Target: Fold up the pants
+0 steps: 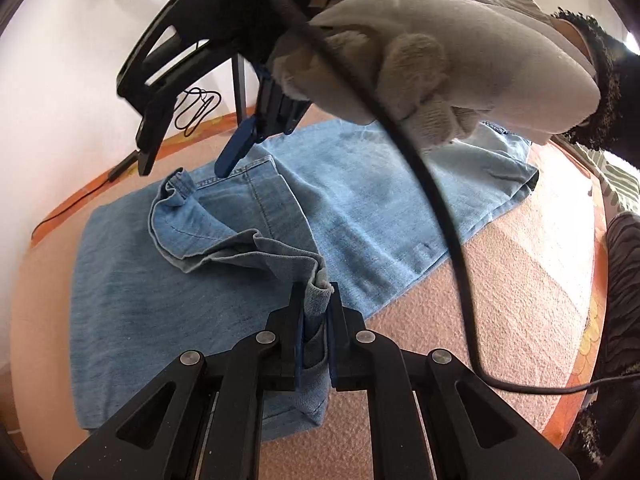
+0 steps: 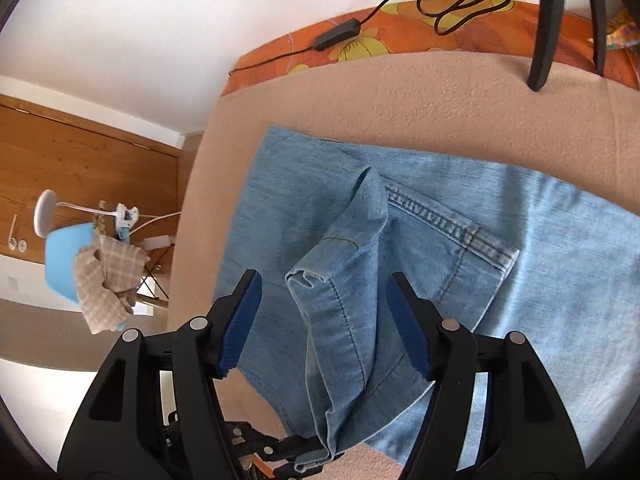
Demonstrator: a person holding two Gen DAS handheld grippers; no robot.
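Pants point(image 2: 540, 240): soft, limp denim on table point(image 2: 400, 92) | left gripper point(image 1: 316, 312): your jaws clamped on hem | right gripper point(image 2: 324, 320): jaws apart over raised fold | grip doubled hems.

In the left wrist view, your clearest lane is the bare peach blanket point(image 1: 500, 300) at lower right, open up to the orange bedspread edge point(image 1: 596, 240). A black cable point(image 1: 440, 208) sags across that lane from upper centre to the right edge, so it would snag a sweep there. The gloved right hand point(image 1: 440, 60) and the right gripper point(image 1: 188, 156) fill the upper half, blocking passage over the far part of the jeans point(image 1: 160, 320). In the right wrist view, a raised ridge of denim stands between the spread jaws. The top of that frame has free blanket, bounded by a dark stand leg point(image 2: 544, 40) and a coiled cord point(image 2: 460, 4).
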